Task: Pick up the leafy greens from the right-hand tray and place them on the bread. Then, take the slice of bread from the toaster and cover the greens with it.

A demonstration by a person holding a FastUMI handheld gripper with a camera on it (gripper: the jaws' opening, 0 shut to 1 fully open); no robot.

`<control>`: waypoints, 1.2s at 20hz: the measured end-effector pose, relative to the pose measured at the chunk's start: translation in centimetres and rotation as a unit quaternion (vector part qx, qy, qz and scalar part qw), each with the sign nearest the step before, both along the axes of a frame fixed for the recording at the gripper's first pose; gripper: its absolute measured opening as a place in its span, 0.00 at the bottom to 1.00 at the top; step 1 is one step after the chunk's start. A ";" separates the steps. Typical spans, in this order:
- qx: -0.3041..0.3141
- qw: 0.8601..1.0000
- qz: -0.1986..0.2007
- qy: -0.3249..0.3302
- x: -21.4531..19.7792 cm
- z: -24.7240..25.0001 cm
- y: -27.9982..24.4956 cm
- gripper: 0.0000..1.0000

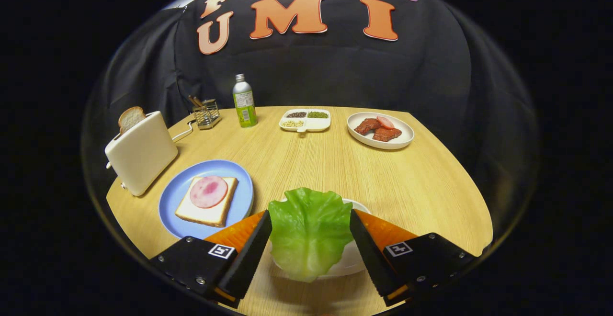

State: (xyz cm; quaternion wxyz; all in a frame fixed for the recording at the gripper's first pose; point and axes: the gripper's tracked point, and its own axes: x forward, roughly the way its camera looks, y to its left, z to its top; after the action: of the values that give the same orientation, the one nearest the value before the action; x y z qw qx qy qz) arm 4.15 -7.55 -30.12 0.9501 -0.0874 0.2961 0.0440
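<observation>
1. Gripper [310, 232] low over the near edge of the wooden table [335, 172]. The lettuce leaf [310, 232] sits between its two fingers, both inner faces against the leaf's sides: jaws closed on it, by the look of it.
2. Leaf is over the white tray [357, 258], whose rim shows behind and under it. Cannot tell whether the leaf is lifted clear or resting on the tray.
3. Target: blue plate [239, 186] just ahead and left of the left finger, carrying a bread slice [207, 208] topped with a round of ham [209, 192]. No greens on it yet.
4. Toaster [141, 152] beyond the plate, with a second slice [130, 118] standing in the slot, untouched.
5. Judgement: early, only the grasp made. Left to do: carry leaf to the bread, release, fetch toaster slice, cover.
6. Far side: bottle [244, 101], divided dish of beans [305, 119], plate of meat [380, 130], small wire rack [206, 113]. None in play.
</observation>
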 end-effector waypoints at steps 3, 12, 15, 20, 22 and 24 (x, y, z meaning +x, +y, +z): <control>-0.009 1.000 0.005 0.020 -0.2 -1.4 -0.2 0.98; -0.017 0.998 0.008 0.056 -0.5 -3.7 -0.3 0.98; -0.017 0.998 0.003 0.060 -0.5 -4.0 -0.4 0.95; -0.010 0.997 0.000 0.076 -0.8 -4.8 -0.4 0.83; -0.010 0.997 -0.006 0.076 -0.8 -4.9 -0.6 0.74; -0.014 0.997 -0.013 0.077 -0.6 -4.8 -1.0 0.68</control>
State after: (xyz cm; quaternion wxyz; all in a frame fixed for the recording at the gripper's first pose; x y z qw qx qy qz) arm 3.52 -8.55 -34.93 0.9238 -0.0934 0.3697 0.0340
